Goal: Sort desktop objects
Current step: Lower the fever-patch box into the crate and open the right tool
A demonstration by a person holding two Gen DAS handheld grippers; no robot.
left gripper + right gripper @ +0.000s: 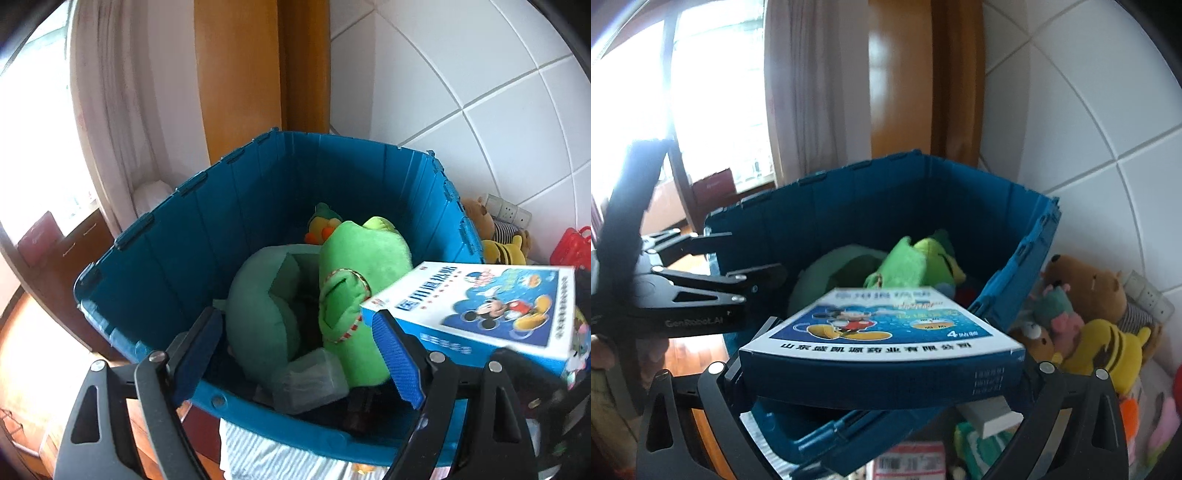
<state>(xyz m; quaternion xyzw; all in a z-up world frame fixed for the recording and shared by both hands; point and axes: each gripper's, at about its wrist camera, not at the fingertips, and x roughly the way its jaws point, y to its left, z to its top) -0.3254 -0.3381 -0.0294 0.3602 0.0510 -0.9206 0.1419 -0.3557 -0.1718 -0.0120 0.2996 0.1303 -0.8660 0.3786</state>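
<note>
In the left wrist view, the left gripper [299,350] hangs over the near rim of a blue bin [177,236], its jaws wide apart with nothing between them. Inside the bin lie a bright green plush toy [354,273], a pale green cushion [258,314] and a clear plastic container [310,380]. A blue and white box [491,310] juts in from the right.

In the right wrist view, the right gripper [882,365] is clamped on that box [882,332] by its near end, flat, above the bin's [849,206] near right corner. The left gripper [753,254] shows at left. Stuffed animals [1100,314] sit right of the bin.
</note>
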